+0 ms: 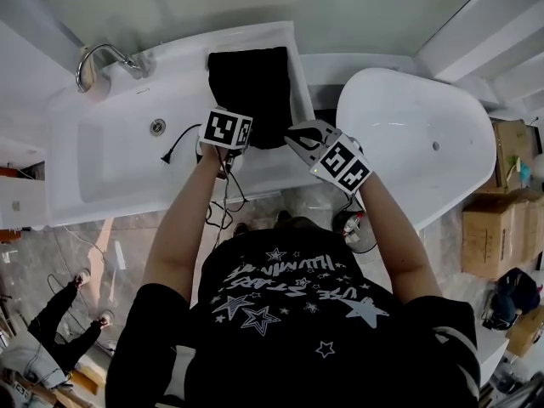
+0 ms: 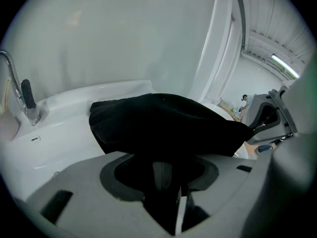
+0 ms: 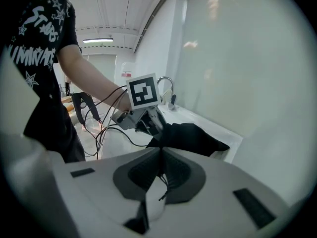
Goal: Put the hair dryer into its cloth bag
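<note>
Left claw (image 2: pixel 161 163) sits about half open, clamped on a dark chunk with a grey stripe that I'm reading as the hair dryer (image 2: pixel 162 176). Most of it is lost in black, so that's a guess. Right up against the tips is the cloth bag (image 2: pixel 163 125), a black lump draped over the rim of the white tub (image 1: pixel 110 172). Right claw (image 3: pixel 160 152) is pretty much closed, nipping the near edge of the bag, with a thin string (image 3: pixel 162 182) dangling between the pads. So one side holds the mouth and the other feeds the dryer in.

Progress-wise I'd call it mid-stuffing: the dryer is at or just inside the mouth, not clearly bagged. Its power cord (image 1: pixel 183 132) trails out from under the left claw and the plug (image 1: pixel 167 155) lies on the tub floor, so all that has to go in too. Then the mouth probably wants cinching.

Around it: a faucet (image 1: pixel 95 62) at the tub's far left corner, a second oval tub (image 1: pixel 425 134) just to the right, cardboard boxes (image 1: pixel 497 228) beyond that, and another person (image 1: pixel 55 317) off at lower left. Main nuisance is the loose cord, plus the rig cables (image 1: pixel 225 198) hanging under the left hand, which could tangle with it.
</note>
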`<state>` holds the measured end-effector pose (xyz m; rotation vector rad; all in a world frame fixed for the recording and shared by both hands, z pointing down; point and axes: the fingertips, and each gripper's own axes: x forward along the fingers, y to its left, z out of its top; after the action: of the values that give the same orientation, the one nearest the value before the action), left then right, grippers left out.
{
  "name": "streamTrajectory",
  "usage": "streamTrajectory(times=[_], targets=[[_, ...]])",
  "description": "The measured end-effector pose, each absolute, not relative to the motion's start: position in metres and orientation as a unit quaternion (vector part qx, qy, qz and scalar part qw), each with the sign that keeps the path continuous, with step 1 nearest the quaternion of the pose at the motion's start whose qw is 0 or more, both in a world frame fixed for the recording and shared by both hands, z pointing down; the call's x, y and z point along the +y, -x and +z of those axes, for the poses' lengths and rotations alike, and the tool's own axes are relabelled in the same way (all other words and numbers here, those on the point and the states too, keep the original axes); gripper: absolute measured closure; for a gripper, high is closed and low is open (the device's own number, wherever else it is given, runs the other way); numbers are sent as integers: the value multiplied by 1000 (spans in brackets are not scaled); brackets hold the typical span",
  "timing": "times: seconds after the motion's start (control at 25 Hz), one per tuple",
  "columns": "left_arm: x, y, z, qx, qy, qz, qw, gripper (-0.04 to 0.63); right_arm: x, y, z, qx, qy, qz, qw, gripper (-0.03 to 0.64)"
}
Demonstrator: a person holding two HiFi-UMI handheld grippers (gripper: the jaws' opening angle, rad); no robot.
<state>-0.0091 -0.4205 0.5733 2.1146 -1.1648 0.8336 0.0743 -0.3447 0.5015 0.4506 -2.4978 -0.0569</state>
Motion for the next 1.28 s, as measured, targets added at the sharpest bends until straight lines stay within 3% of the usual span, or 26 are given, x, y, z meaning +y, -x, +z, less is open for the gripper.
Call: streamTrajectory(times=[0.6, 0.88, 1.28], targets=[[-418, 1, 586, -442, -790, 325, 272, 380, -352, -93, 509, -924, -255, 14, 283, 592], [-401, -9, 583, -394, -820, 320, 266, 184, -347, -93, 506, -913, -292, 13, 286, 552], [-378, 14, 561, -382, -848, 276, 244, 146, -342, -95, 497, -888, -383, 37, 253, 463]])
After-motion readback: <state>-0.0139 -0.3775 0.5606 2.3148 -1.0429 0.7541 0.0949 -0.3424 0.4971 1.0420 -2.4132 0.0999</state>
